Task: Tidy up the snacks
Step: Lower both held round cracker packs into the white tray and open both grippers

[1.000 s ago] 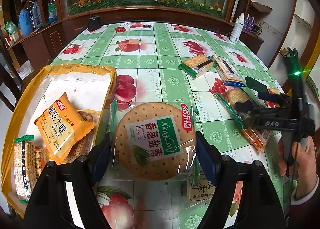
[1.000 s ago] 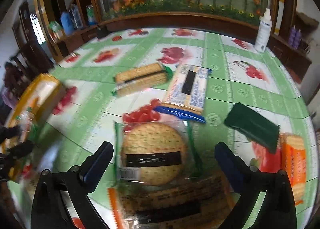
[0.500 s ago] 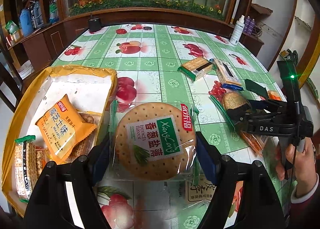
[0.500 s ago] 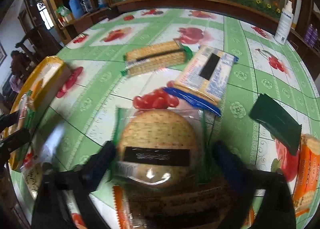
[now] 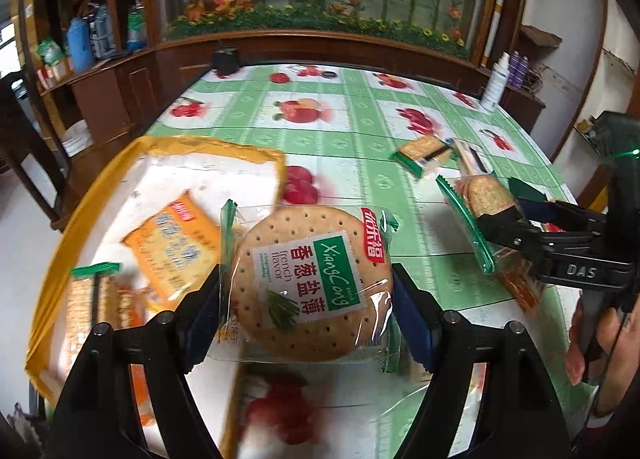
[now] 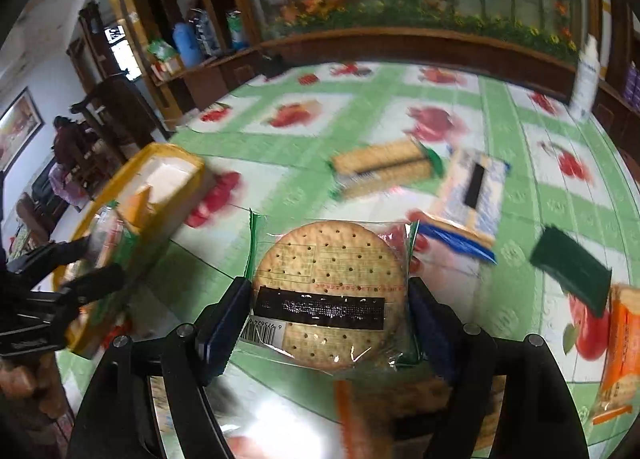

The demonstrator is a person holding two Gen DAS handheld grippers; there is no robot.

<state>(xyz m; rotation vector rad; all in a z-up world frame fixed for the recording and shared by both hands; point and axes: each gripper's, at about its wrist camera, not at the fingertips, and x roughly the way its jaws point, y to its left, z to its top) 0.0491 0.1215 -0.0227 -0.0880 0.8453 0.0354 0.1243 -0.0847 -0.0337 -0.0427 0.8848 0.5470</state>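
Observation:
My left gripper is shut on a round cracker pack with a green French-flavor label and holds it above the table beside the yellow-rimmed tray. The tray holds an orange snack packet and a cracker stack. My right gripper is shut on a second round cracker pack, label side down, lifted off the table; it shows in the left wrist view. The left gripper shows at the left of the right wrist view.
On the green fruit-print tablecloth lie a rectangular cracker pack, a blue-edged packet, a dark green packet and an orange packet. A white bottle stands at the far right edge. Wooden cabinets ring the table.
My right gripper closed on the second round cracker pack and lifted it. My left gripper rose and shifted toward the tray with its pack.

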